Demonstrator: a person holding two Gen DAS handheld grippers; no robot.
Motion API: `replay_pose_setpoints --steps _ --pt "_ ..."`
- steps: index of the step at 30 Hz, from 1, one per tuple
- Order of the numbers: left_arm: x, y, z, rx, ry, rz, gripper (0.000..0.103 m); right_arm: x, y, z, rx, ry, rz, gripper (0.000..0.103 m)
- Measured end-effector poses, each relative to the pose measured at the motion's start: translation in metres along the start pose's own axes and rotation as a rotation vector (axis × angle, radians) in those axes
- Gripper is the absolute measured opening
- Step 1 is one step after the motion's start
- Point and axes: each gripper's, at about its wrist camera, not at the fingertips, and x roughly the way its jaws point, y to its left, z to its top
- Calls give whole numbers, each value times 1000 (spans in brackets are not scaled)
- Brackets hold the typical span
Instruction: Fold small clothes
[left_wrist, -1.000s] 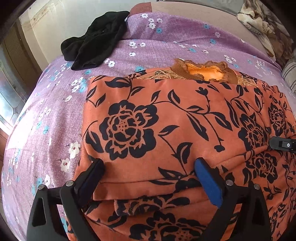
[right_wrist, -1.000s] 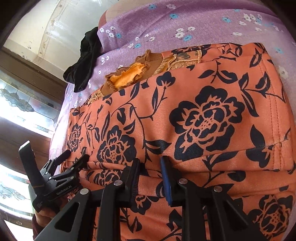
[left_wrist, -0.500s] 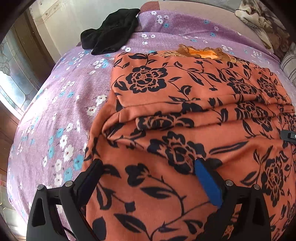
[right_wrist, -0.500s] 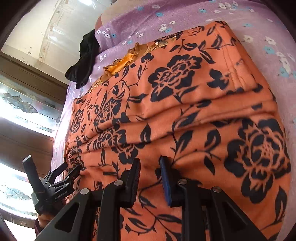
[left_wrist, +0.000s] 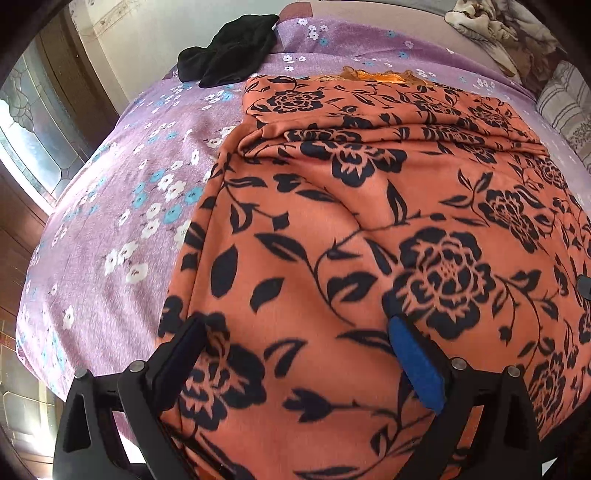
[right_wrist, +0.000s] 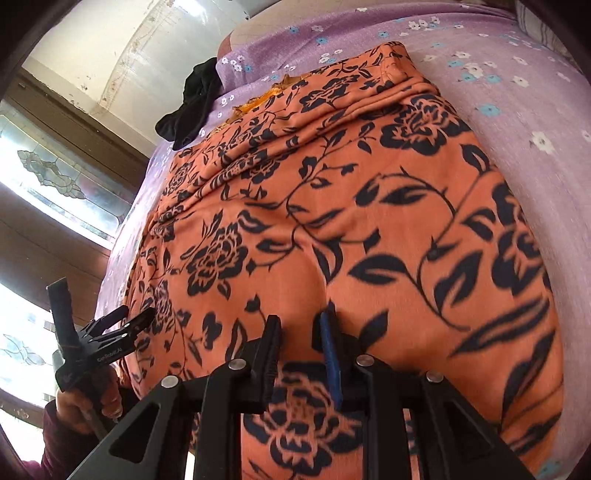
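Observation:
An orange garment with black flowers (left_wrist: 369, 206) lies on the purple flowered bedsheet (left_wrist: 122, 192), its far part folded over in a ridge. It also fills the right wrist view (right_wrist: 351, 221). My left gripper (left_wrist: 295, 354) is open, its fingers wide apart above the garment's near left part. My right gripper (right_wrist: 299, 350) has its jaws close together with a pinch of orange cloth between them at the near edge. The left gripper shows in the right wrist view (right_wrist: 122, 325), held by a hand at the garment's left side.
A black garment (left_wrist: 229, 51) lies at the bed's far left corner. A crumpled blanket (left_wrist: 498, 26) and a striped pillow (left_wrist: 565, 107) lie at the far right. A wall and a patterned glass window (right_wrist: 48, 173) are to the left.
Both grippers have pulled back toward the near edge of the bed. The fold ridge now lies far from them and more of the garment's near part shows.

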Motion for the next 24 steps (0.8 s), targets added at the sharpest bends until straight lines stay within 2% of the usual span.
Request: replay_pose_setpoints --steps 4,8,11,13,15,16,17,19,20,24 --pt "-13 11 -21 -32 33 -41 99 -15 -2 -29 14 42 23 26" --pt "-20 35 -34 -136 131 -119 99 -28 -1 -45 -7 133 23 27" --pt "-35 54 -37 -193 143 -108 99 -42 -5 -50 -19 193 -34 31" --pt "-47 69 -34 -205 116 -67 99 -60 -12 -49 -25 167 -73 33" --pt "-58 84 -31 -228 96 -31 99 -83 -22 -44 -12 95 -91 46" --pt "-62 91 -29 -242 91 -26 99 -95 -28 -41 11 55 -99 68" --pt "-63 98 -27 -255 91 -26 99 -106 -36 -38 45 12 -103 77" --pt "-61 108 -27 -276 112 -33 99 -123 -48 -35 102 -59 -88 77" --pt "-58 112 -28 -285 126 -41 99 -127 -54 -33 119 -66 -75 77" --pt "-49 120 -41 -279 162 -65 99 -115 -74 -33 182 -26 -99 76"
